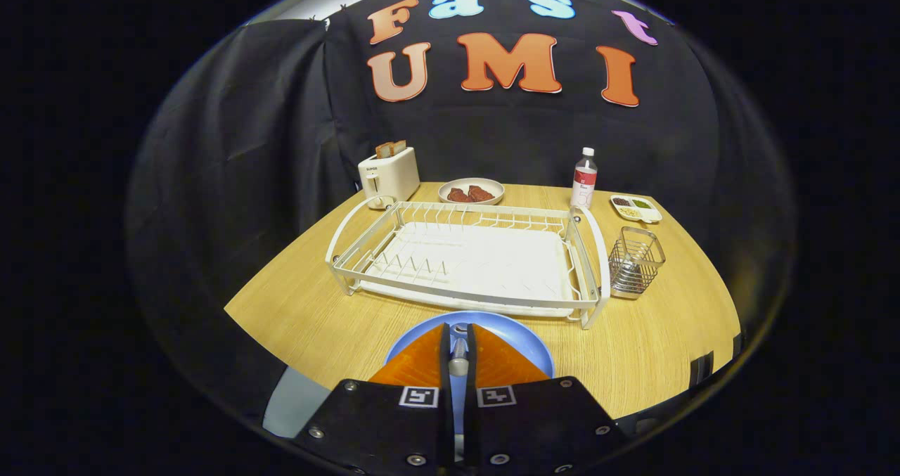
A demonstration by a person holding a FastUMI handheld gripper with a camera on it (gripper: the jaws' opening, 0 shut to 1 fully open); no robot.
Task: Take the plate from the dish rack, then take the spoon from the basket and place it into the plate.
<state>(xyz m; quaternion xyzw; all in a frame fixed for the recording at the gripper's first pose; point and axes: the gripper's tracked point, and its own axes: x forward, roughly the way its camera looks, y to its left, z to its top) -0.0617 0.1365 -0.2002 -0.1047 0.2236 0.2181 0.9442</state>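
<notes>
A blue plate (517,335) lies flat on the wooden table, just in front of the white dish rack (464,258), whose slots stand bare. My gripper (458,335) hangs over the plate, its orange fingers (422,367) shut on the handle of a metal spoon (458,356), which points forward over the plate. The spoon's bowl is mostly hidden between the fingertips. A wire basket (635,261) stands to the right of the rack.
At the back of the table (316,321) stand a white toaster (389,175) with bread, a bowl of dark red food (471,191), a bottle (583,178) and a small divided dish (635,208). The table's front edge runs close below the plate.
</notes>
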